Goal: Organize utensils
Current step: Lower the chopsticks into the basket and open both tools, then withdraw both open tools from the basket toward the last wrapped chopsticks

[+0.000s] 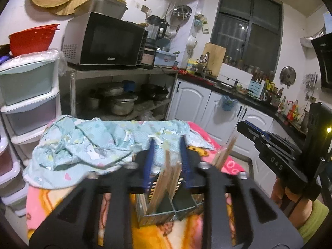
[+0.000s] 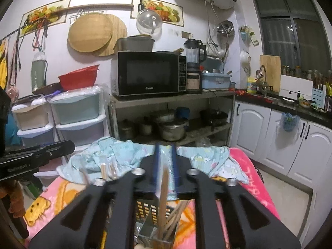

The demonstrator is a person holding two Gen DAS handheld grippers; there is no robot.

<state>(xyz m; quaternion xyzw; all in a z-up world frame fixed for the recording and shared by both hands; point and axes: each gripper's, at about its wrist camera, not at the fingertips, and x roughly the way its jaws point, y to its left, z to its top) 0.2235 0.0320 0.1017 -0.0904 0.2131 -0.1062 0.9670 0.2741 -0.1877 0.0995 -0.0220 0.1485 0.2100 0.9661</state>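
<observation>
Pale wood chopsticks [image 1: 166, 178], pink/orange cartoon blanket [image 2: 51, 197], lt-blue print cloth [image 1: 83, 145], red basin [image 2: 78, 78].

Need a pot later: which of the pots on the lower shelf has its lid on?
The big steel pot at the shelf's front middle; its lid sits on top, unlike the small open pot left of it.

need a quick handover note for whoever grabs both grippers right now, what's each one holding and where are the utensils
Left gripper: fingers apart around wooden chopsticks standing in the metal utensil holder; whether it grips them is unclear.
Right gripper: a wooden chopstick stands between its nearly closed fingers, its lower end in the holder; contact is too blurred to confirm.
The holder sits on the pink cartoon blanket, with a blue patterned cloth bunched behind it.
Done: several chopsticks stand in the holder's compartments.
Left: seat both, release, then check for loose utensils; none show here.
</observation>
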